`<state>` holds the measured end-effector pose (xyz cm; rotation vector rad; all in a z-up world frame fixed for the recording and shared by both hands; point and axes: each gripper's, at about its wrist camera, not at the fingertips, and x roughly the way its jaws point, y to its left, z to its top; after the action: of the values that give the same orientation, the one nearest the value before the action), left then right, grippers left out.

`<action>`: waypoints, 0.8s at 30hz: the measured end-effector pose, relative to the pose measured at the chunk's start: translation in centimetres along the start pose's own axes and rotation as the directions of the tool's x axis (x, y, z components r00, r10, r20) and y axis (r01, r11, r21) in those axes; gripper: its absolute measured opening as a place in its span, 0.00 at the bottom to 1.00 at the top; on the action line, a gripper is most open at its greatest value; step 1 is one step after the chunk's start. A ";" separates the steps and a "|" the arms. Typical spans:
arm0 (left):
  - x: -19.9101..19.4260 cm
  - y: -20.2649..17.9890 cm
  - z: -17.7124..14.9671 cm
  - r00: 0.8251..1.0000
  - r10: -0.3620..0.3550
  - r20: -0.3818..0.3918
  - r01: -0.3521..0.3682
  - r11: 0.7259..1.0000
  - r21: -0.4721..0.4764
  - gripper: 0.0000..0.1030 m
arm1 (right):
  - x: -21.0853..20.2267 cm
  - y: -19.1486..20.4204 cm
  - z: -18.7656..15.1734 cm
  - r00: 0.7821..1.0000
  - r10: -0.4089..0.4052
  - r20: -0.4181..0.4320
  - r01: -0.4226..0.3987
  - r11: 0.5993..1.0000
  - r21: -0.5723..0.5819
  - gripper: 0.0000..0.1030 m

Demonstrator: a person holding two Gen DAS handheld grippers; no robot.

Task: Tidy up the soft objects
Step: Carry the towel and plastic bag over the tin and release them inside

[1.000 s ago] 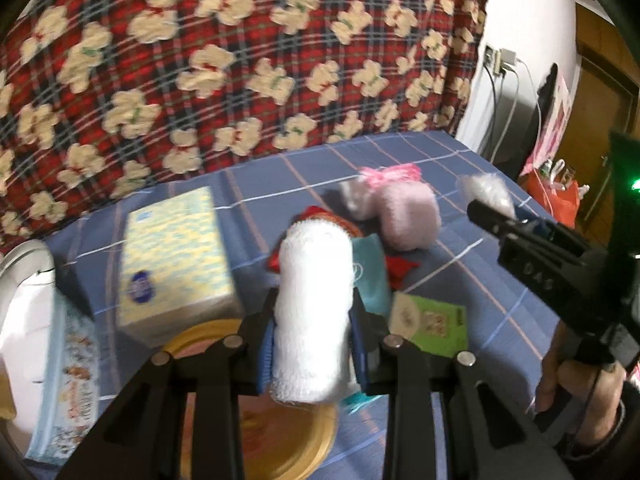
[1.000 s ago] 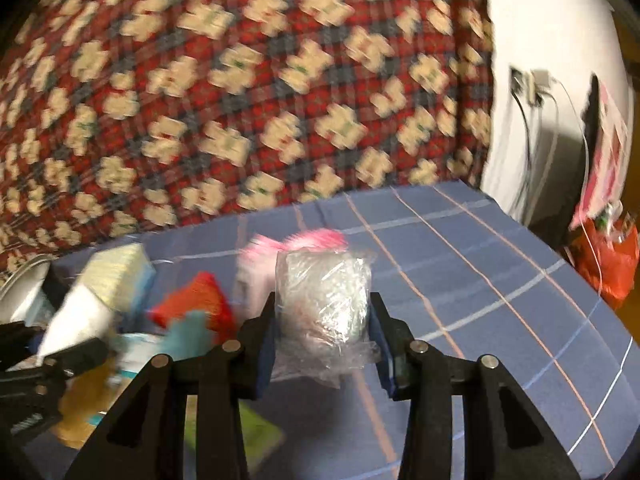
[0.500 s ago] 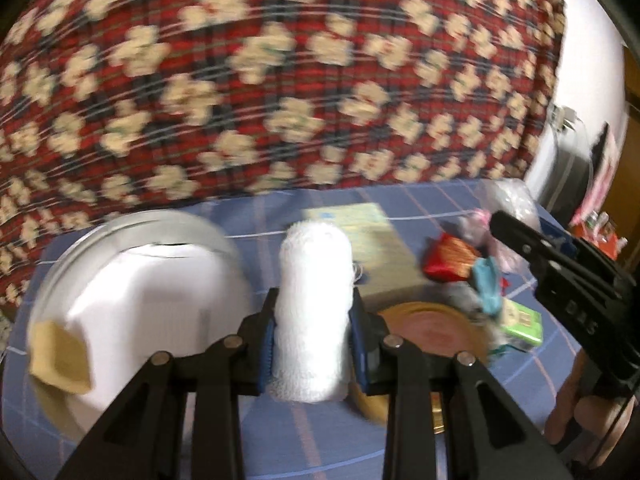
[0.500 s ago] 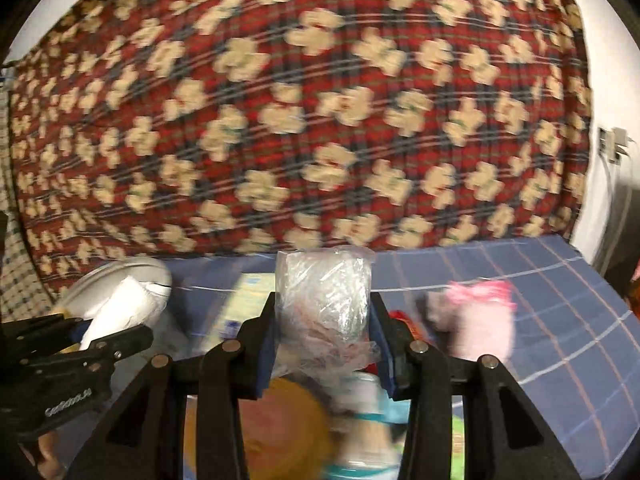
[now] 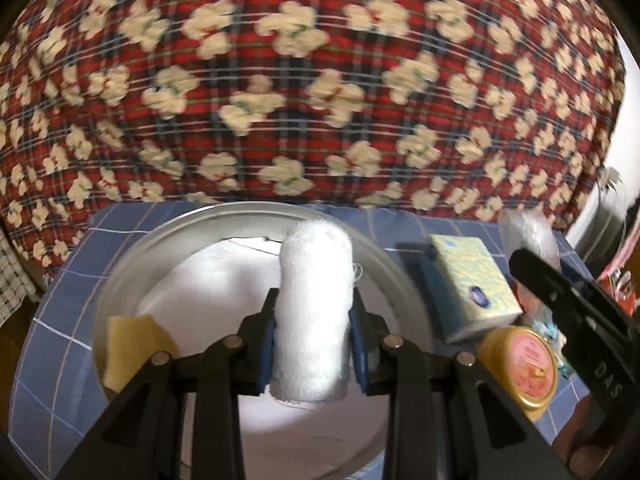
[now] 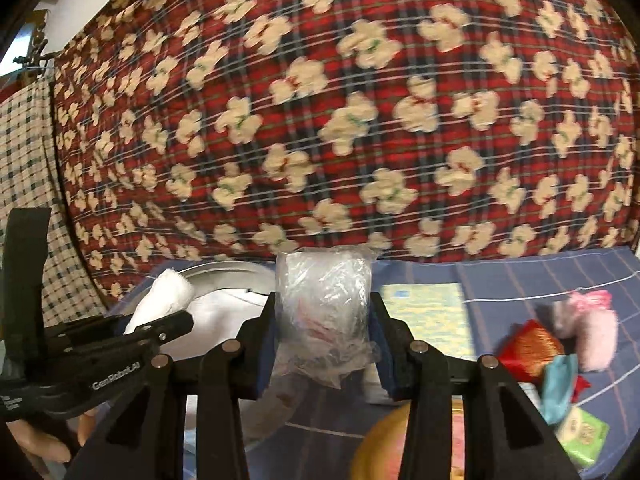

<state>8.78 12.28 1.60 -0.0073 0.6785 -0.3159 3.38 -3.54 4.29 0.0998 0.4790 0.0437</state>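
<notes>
My left gripper [image 5: 314,350] is shut on a rolled white towel [image 5: 314,300] that stands upright between its pads, held over the round metal tin [image 5: 120,276] with a white lining. A yellow sponge [image 5: 134,346] lies at the tin's left inside edge. My right gripper [image 6: 324,350] is shut on a crumpled clear plastic bag [image 6: 324,312]; it hovers just right of the tin [image 6: 228,270]. In the left wrist view the right gripper [image 5: 568,300] and its bag [image 5: 528,234] show at the right. In the right wrist view the left gripper [image 6: 160,328] and towel [image 6: 164,296] show at the left.
On the blue checked cloth [image 6: 560,280] lie a yellow-green tissue pack [image 5: 468,284], a round gold lid [image 5: 520,364], a pink plush [image 6: 592,332], a red pouch [image 6: 532,348], a teal item [image 6: 558,384] and a green packet [image 6: 580,434]. A red bear-print blanket [image 5: 320,80] hangs behind.
Both grippers swung left across the cloth with their loads. The tin came from the left edge to under the left gripper, and the pile of soft items slid off to the right.
</notes>
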 end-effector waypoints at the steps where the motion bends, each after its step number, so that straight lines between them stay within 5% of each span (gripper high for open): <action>1: 0.1 0.8 0.1 1.000 0.008 0.003 -0.008 1.000 -0.013 0.29 | 0.6 0.6 0.1 1.000 0.008 -0.005 -0.008 1.000 0.000 0.43; 10: 0.9 5.8 0.5 0.990 0.139 -0.016 -0.140 0.986 -0.095 0.29 | 4.4 4.6 0.2 0.995 0.085 -0.042 -0.084 0.996 0.021 0.43; 24: 2.1 6.7 -0.3 0.964 0.256 -0.072 -0.260 0.964 -0.051 0.29 | 7.8 6.9 -0.8 0.985 0.123 -0.123 -0.115 0.991 0.075 0.43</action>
<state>12.09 18.11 -0.66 0.0339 0.7438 -0.0450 9.84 3.93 0.72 0.1926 0.6016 0.1519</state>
